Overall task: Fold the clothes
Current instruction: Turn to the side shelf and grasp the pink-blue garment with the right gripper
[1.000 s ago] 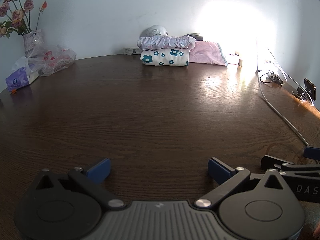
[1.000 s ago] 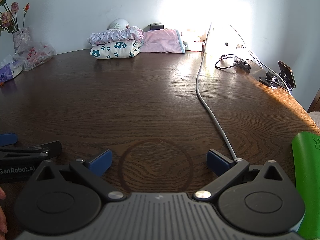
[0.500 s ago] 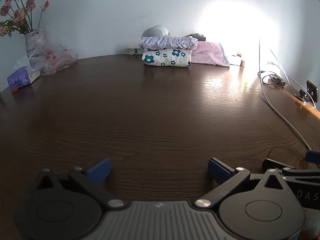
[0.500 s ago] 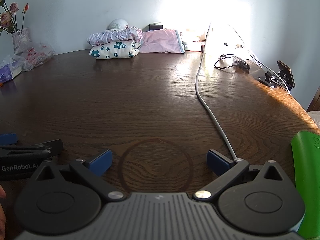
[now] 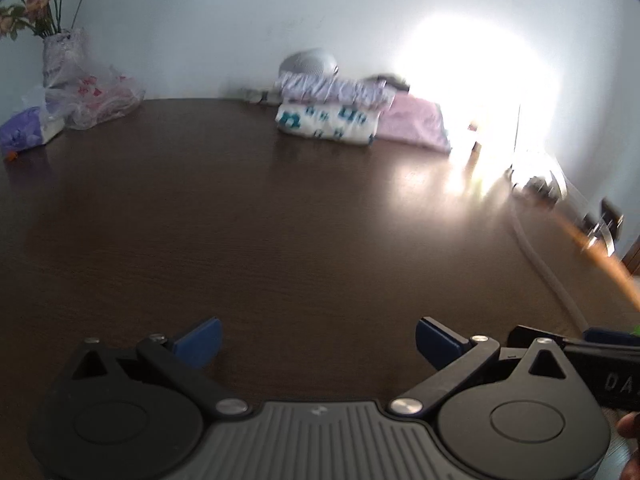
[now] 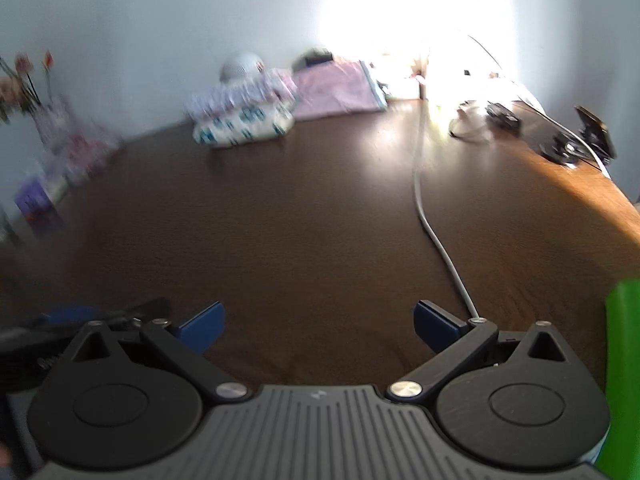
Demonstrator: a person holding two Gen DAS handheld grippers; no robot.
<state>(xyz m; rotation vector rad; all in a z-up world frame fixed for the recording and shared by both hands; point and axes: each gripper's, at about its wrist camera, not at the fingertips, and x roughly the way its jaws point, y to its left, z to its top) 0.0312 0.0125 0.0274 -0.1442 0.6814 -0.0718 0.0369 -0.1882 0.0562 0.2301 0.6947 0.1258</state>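
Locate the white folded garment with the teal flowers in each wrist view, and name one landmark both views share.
Left wrist: white folded garment with teal flowers, upper centre, at the table's far edge.
Right wrist: same garment, upper left of centre.
Shared landmark: the pink folded cloth just right of it.

blur: flowers (image 6: 24, 80), perhaps roses | cut off: green object (image 6: 622, 380) | folded clothes (image 6: 244, 120) smeared

This looks like a room in a home. A big dark wooden worktop (image 5: 280, 220) stands against a plain pale wall (image 5: 208, 20). Flowers (image 5: 40, 4) stand in a vase (image 5: 60, 60) in one far corner. Folded clothes (image 5: 328, 114) lie in a small pile at the back. A white cable (image 6: 436, 236) runs across the wood, and a phone (image 6: 594, 130) leans on a stand.
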